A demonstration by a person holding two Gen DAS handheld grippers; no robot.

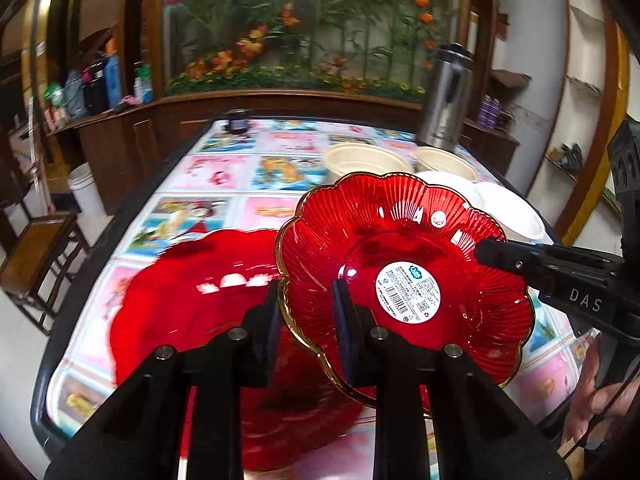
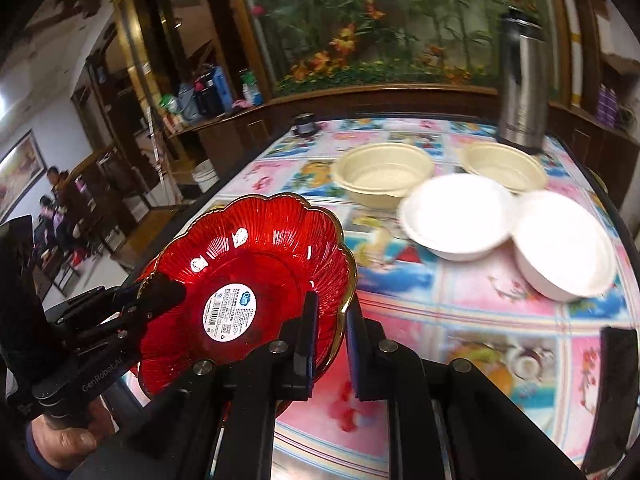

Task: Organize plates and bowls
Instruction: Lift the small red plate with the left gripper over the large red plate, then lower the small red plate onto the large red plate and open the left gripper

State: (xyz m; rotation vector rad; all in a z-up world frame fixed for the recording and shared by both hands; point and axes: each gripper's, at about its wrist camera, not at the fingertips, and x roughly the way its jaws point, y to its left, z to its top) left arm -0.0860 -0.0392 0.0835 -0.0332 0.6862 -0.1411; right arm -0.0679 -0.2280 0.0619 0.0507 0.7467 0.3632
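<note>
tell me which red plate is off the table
The red plate with the white sticker, tilted up and gripped at its rim by both grippers. The other red plate lies flat on the table beneath it.

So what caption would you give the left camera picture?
Two claws, left and right, hold a red plate above another red plate.
</note>
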